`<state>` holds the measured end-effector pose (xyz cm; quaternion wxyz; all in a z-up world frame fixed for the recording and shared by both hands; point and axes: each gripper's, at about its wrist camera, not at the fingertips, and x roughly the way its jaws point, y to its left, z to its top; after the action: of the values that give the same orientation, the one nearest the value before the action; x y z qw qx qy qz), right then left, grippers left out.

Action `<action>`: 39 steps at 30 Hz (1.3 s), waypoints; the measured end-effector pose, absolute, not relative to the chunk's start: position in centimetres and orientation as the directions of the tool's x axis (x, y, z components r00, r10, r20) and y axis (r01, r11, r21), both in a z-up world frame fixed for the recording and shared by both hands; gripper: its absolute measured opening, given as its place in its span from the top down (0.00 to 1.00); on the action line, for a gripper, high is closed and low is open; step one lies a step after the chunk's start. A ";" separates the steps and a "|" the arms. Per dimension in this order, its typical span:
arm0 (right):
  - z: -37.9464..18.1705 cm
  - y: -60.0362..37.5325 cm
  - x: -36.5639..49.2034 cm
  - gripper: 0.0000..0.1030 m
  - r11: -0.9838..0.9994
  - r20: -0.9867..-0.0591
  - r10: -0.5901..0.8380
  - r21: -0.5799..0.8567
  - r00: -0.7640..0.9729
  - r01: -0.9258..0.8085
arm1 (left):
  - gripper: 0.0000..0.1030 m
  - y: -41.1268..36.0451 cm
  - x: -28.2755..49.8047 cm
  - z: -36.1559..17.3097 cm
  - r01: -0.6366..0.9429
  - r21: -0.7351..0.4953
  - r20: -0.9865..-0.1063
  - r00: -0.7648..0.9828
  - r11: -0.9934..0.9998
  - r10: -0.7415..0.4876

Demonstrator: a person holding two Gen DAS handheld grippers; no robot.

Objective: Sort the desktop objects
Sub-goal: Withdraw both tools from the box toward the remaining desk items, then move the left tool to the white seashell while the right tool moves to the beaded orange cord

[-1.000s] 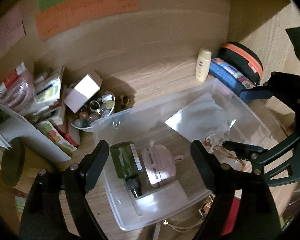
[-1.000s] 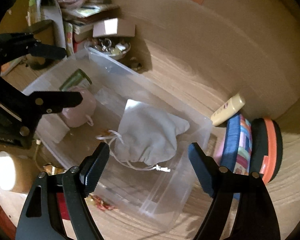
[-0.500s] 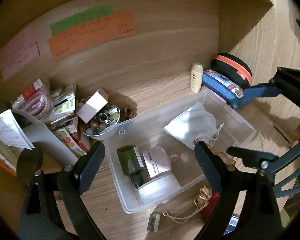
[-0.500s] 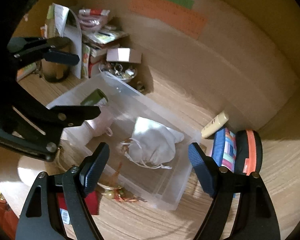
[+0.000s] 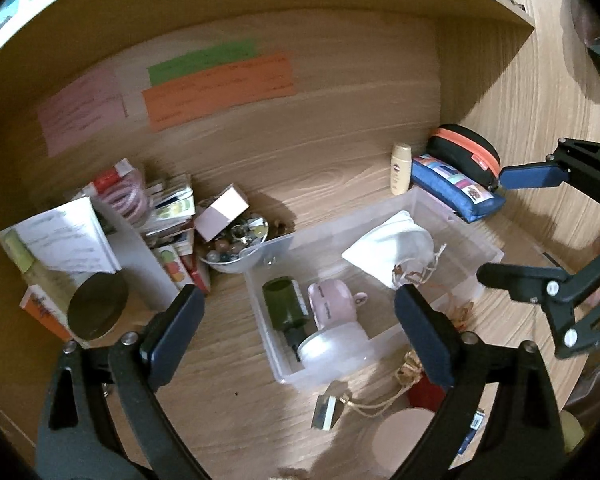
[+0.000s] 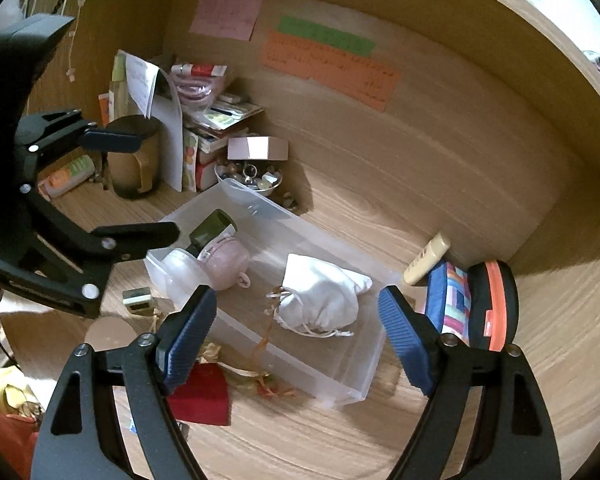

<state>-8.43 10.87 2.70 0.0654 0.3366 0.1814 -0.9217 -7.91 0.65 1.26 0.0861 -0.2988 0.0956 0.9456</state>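
A clear plastic bin [image 5: 440,208] [image 6: 352,376] lies on the wooden desk. Inside it are a white drawstring pouch [image 5: 396,240] [image 6: 320,300], a dark green bottle [image 5: 284,304] [image 6: 212,228], a pink round case [image 5: 332,304] and a white lid [image 5: 332,348]. My left gripper [image 5: 296,294] [image 6: 136,188] hovers above the bin's near left end, its jaws opening with nothing between them. My right gripper [image 6: 296,296] [image 5: 520,226] hangs open over the bin's right end, its jaws widening slightly, holding nothing.
In front of the bin lie a red pouch [image 6: 200,396] and a small tin on a cord [image 5: 328,412]. A cream tube [image 5: 401,168], blue pencil case [image 5: 452,184] and black-orange case [image 5: 464,152] fill the right corner. A bead bowl [image 5: 236,248], books and a brown cup [image 5: 96,312] crowd the left.
Both grippers have drawn back and up from the bin, so more of the desk and back wall shows. The left jaws stand wider. The bin's contents have not moved.
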 end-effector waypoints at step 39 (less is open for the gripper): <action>-7.2 14.2 -5.9 0.18 -0.981 -0.757 -0.034 -0.100 -0.653 0.168 | 0.05 -6.9 -1.4 -10.1 -0.088 0.018 -0.746 -0.665 -0.996 0.045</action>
<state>-5.89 14.24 -7.20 0.0559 0.4130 0.0808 -0.9054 -1.37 -6.92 -10.08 0.0364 -0.4079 0.0262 0.9119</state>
